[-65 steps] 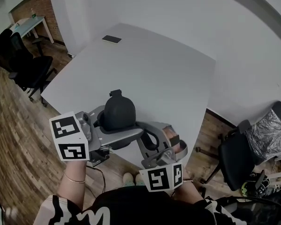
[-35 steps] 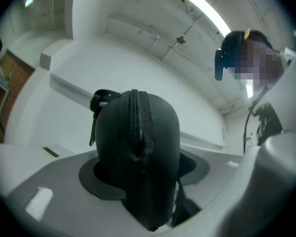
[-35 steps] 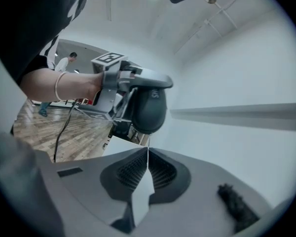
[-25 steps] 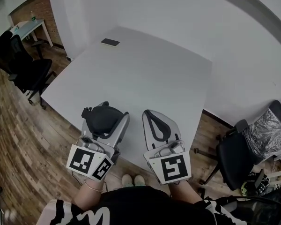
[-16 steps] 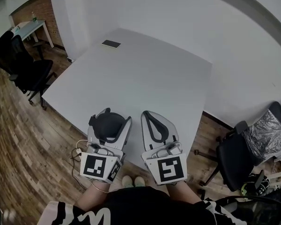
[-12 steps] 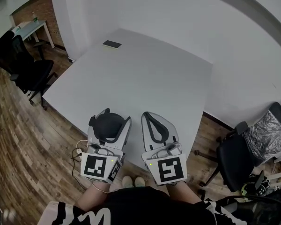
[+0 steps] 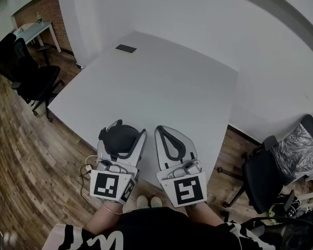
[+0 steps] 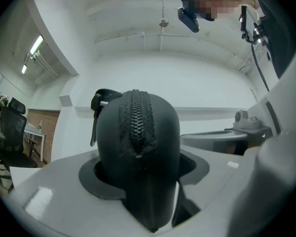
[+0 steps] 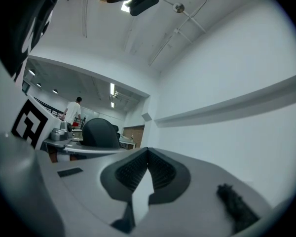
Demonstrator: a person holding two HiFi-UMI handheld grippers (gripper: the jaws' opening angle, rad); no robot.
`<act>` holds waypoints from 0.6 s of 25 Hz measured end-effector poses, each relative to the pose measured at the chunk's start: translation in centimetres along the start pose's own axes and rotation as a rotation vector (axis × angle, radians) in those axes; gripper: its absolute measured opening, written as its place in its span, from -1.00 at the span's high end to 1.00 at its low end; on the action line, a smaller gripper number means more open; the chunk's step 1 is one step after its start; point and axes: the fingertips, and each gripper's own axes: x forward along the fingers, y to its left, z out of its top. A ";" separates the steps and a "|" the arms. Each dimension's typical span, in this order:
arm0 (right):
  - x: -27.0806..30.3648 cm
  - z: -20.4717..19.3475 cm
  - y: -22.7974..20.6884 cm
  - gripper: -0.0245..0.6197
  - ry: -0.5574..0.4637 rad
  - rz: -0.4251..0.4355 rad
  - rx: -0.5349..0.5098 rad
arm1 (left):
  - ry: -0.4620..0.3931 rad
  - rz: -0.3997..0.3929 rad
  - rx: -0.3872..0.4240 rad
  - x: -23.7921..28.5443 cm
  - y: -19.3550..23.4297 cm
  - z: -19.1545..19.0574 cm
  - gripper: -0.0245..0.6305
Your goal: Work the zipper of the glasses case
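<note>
Item under inspection: the glasses case (image 7: 119, 139), black, rounded, hard-shelled in appearance. It is held in the left claw (image 7: 124, 132), which is clamped on its two sides. It sits clear above the near edge of the white surface (image 7: 161, 82), close to the person's body. It does not rest on the surface.

Zipper (image 8: 135, 122): in the left gripper view it runs up over the crown of the case, facing the camera. Along the stretch that shows, the teeth are meshed and the two halves of the shell sit together with no gap. A small strap loop (image 8: 97, 100) stands at the upper left of the case. The slider cannot be picked out with certainty.

Right claw (image 7: 164, 130): its tips are together and nothing is between them. It is held just beside the left claw, parallel to it, and well clear of the zipper. It touches neither the case nor the pull.

Assessment: no zipper work is in hand at this moment. The case appears closed, held ready in one claw with the other idle. These views alone do not settle whether the zipper has yet to be opened or has already been run and closed again. If work remains, the right claw must first open and find the pull.

Other: a dark flat object (image 7: 125, 48) lies at the far corner of the surface, well apart.
</note>
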 end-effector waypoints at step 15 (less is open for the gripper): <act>0.2 0.2 -0.5 0.90 -0.010 -0.004 0.000 | -0.007 -0.018 0.011 0.8 -0.5 0.3 0.06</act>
